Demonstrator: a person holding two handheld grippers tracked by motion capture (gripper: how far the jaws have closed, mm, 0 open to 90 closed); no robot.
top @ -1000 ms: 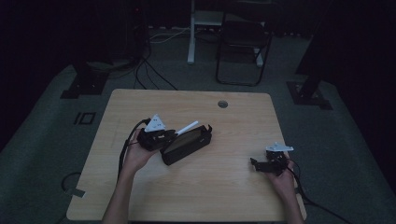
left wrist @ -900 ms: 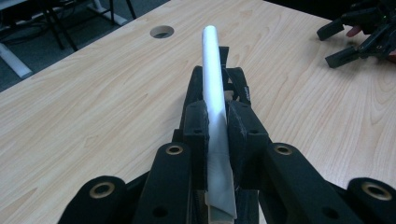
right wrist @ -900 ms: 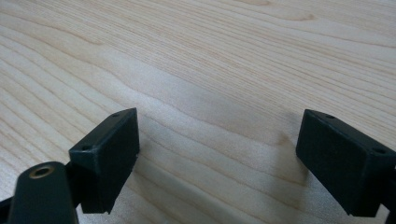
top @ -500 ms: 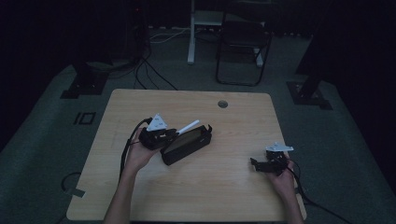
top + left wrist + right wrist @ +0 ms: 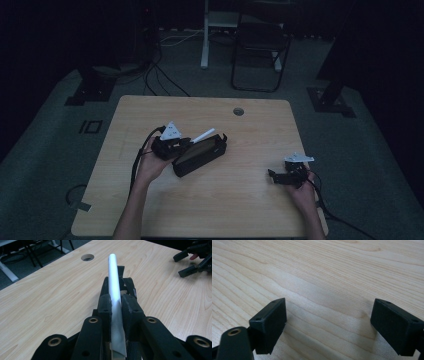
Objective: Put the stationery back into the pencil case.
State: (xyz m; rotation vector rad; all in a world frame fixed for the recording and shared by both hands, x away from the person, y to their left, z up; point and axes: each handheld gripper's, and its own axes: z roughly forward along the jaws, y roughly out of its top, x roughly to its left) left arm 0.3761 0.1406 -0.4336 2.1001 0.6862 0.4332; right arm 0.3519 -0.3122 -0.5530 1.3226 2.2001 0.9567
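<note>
On the pale wooden worktop [image 5: 210,200], the left hand-held gripper [image 5: 172,145] sits left of centre, its jaws pinching a white rolled sheet [image 5: 204,135] that looks like paper. In the left gripper view the white rolled sheet [image 5: 113,287] runs straight out between the two black pads, which press on it from both sides, and its far end points toward the round cable hole [image 5: 87,257] in the worktop. Just under the sheet lies a black case [image 5: 200,154], long and open along its top edge, set at a slant beside the left hand-held gripper; the sheet's free end juts out above the case's upper edge. Whether the sheet touches the case's inside I cannot tell

The right hand-held gripper [image 5: 280,177] rests low near the worktop's right edge, well apart from the case. In the right gripper view its jaws stand spread wide over bare wood grain, with nothing between them [image 5: 328,322]

Beyond the worktop a dark folding chair [image 5: 260,50] stands on the grey floor
</note>
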